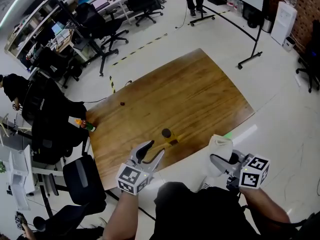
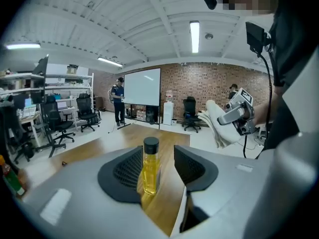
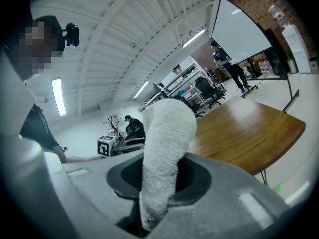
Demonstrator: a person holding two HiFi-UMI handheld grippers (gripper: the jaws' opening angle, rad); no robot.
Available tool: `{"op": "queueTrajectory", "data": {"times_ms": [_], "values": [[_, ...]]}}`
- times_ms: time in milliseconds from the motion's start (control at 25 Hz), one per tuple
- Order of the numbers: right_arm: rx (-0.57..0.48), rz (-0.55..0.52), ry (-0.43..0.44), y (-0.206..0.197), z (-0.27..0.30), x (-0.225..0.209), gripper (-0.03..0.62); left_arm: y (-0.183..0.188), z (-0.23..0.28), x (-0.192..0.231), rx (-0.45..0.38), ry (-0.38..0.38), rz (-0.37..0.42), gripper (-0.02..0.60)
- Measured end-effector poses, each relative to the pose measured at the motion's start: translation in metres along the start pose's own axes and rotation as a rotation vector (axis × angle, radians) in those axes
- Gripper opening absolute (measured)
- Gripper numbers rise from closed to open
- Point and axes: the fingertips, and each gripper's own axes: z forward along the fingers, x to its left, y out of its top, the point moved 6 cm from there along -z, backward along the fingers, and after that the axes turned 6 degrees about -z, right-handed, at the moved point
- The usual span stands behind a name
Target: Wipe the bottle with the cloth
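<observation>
Head view: the wooden surface [image 1: 190, 89] fills the middle of the frame. The bottle [image 1: 166, 134] stands upright near its lower edge, showing from above mostly as a dark cap. The left tool [image 1: 154, 150] sits just below and left of it, jaws spread and not touching the bottle. At lower right the right tool [image 1: 217, 160] holds the white cloth [image 1: 220, 146], which bunches up above its jaws, off the surface's edge and over the floor. A small dark speck [image 1: 122, 103] lies on the surface toward the left.

Left gripper view: only here do the bottle's yellow liquid and black cap [image 2: 151, 144] show. It stands framed in the gap between the two open jaws, with clear space on both sides, so the pads do not press on it. At the right of the frame the right tool [image 2: 238, 114] appears from outside with the cloth [image 2: 215, 127] hanging from it. In the background a person [image 2: 117, 101] stands by a projection screen [image 2: 142, 87].

Right gripper view: the jaws are closed on the cloth [image 3: 167, 143], a thick folded roll rising between them toward the frame's centre. The bottle does not show here. The surface [image 3: 249, 128] lies at right, and the left tool's marker cube [image 3: 106, 146] at left.
</observation>
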Motion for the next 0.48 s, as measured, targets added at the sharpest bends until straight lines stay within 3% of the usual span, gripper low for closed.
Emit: {"op": "queueTrajectory", "data": {"times_ms": [160, 320, 480], "values": [[-0.002, 0.01, -0.018, 0.004, 0.017, -0.004, 0.074, -0.006, 0.028, 0.021, 0.034, -0.088, 0.053, 0.229], [-0.014, 0.046, -0.094, 0.005, 0.034, -0.008, 0.074, -0.018, 0.057, 0.034, 0.124, -0.255, 0.139, 0.293], [-0.06, 0.083, -0.169, 0.0, 0.047, -0.002, 0.074, -0.017, 0.073, 0.039, 0.114, -0.399, 0.184, 0.293]]}}
